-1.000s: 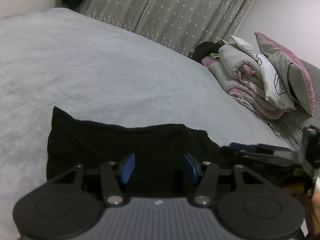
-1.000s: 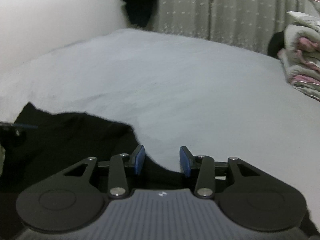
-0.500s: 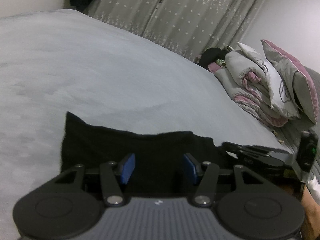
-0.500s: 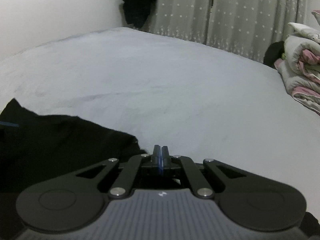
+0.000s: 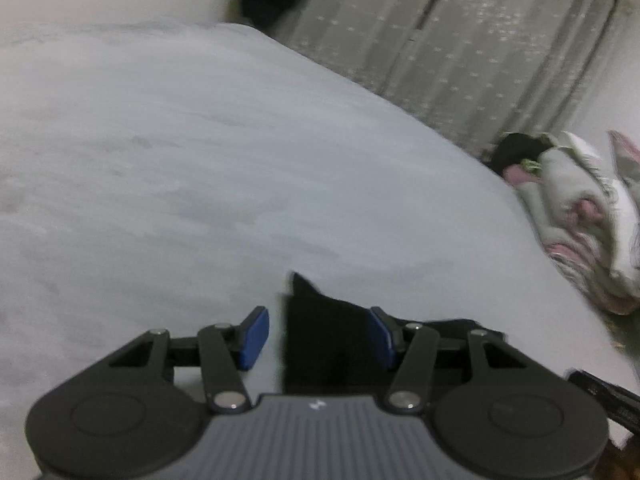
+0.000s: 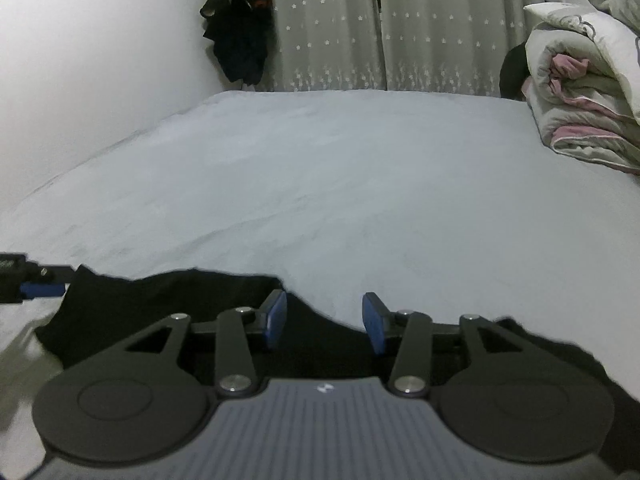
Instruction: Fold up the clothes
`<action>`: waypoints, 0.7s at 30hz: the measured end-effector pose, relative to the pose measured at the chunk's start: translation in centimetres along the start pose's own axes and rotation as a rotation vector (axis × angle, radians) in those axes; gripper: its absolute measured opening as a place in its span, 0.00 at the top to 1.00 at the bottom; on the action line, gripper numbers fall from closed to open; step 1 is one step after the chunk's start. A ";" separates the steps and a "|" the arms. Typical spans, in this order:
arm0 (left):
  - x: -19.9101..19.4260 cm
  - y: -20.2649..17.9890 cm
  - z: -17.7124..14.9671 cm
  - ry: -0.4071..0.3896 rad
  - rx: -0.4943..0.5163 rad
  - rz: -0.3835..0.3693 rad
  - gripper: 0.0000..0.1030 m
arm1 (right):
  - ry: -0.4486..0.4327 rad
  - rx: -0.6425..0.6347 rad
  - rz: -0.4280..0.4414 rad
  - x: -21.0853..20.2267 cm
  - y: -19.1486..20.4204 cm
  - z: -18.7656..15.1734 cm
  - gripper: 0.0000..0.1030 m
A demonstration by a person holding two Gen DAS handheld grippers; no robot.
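A black garment point(image 6: 168, 300) lies flat on the grey bed sheet point(image 6: 360, 184) at the near edge. My right gripper point(image 6: 324, 322) is open, low over the garment's far edge, with nothing between its blue pads. In the left wrist view my left gripper point(image 5: 318, 334) is open, and the garment's left corner point(image 5: 320, 332) stands between its pads. The left gripper's blue pad also shows at the left edge of the right wrist view point(image 6: 40, 290), beside the garment's left corner.
A rolled grey and pink quilt with pillows point(image 6: 584, 92) sits at the bed's right side. Dark clothes point(image 6: 240, 20) hang at the wall by the starred curtains point(image 6: 400, 24). The white wall runs along the bed's left side.
My right gripper shut half a second ago and has opened again. My left gripper has swung left to the garment's corner, staying open.
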State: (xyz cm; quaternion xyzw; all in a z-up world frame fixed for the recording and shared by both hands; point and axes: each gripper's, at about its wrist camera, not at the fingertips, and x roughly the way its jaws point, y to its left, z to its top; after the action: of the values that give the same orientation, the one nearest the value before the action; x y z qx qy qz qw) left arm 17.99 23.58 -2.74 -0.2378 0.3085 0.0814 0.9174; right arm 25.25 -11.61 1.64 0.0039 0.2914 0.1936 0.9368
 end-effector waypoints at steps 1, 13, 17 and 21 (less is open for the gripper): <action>0.0 0.2 0.0 0.009 -0.004 0.006 0.46 | 0.007 0.000 0.007 -0.3 0.3 -0.2 0.55; 0.8 1.3 0.0 0.068 -0.031 -0.018 0.50 | 0.044 -0.101 0.224 0.9 9.0 0.1 0.55; 0.1 1.7 0.4 0.050 -0.064 -0.025 0.50 | 0.075 -0.222 0.313 1.6 13.6 -0.7 0.55; 0.0 1.8 0.6 0.049 -0.078 -0.040 0.50 | 0.087 -0.332 0.371 2.4 18.1 -1.6 0.55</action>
State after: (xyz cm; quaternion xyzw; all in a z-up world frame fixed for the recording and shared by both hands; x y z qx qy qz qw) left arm 17.80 25.46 -3.00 -0.2815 0.3227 0.0692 0.9010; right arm 19.65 5.88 1.24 -0.1048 0.2901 0.4075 0.8595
